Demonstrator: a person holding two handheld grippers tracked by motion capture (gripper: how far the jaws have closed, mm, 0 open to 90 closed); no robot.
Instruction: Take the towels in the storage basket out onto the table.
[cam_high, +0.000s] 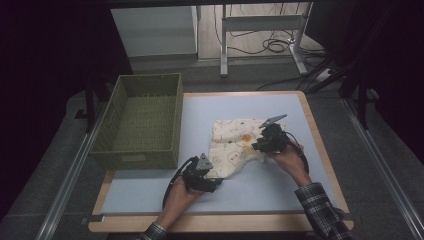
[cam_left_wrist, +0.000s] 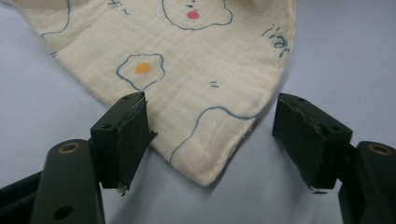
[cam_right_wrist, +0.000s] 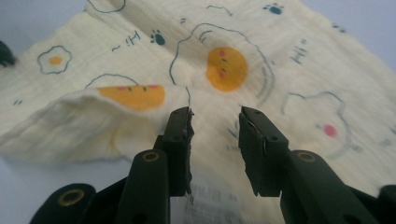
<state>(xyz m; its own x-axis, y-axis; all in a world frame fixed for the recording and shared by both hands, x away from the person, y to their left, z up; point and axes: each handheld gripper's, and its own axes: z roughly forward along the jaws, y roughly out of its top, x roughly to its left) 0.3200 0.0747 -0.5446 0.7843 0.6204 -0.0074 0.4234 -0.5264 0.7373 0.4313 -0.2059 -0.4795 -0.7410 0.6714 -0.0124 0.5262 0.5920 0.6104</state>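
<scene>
A: Where's the cloth (cam_high: 235, 145)?

B: Cream cloth w/ egg and bear prints, lying rumpled on the pale blue tabletop (cam_high: 280, 190), centre-right. One edge is folded up into a ridge on the person's near right side, as the right gripper view shows.

A: Left hand-held gripper (cam_high: 216, 183)?

B: At the cloth's near left corner. Jaws stand wide apart; in the left gripper view the pointed corner of the cloth (cam_left_wrist: 205, 172) lies flat btwn them, touched by neither pad. Nothing clamped.

A: And the right hand-held gripper (cam_high: 255, 148)?

B: Over the cloth's right part, low above the fabric. Jaws partly apart, gap btwn the pads clear to see in the right gripper view; the cloth (cam_right_wrist: 224, 65) lies under and ahead of them, the folded ridge just beside one jaw. No grip on it. A printed label shows on the cloth close under the jaws.

A: Anything else on the tabletop?

B: Green woven basket (cam_high: 118, 102), far left corner, well apart from the cloth. Person's right sleeve is plaid.
</scene>
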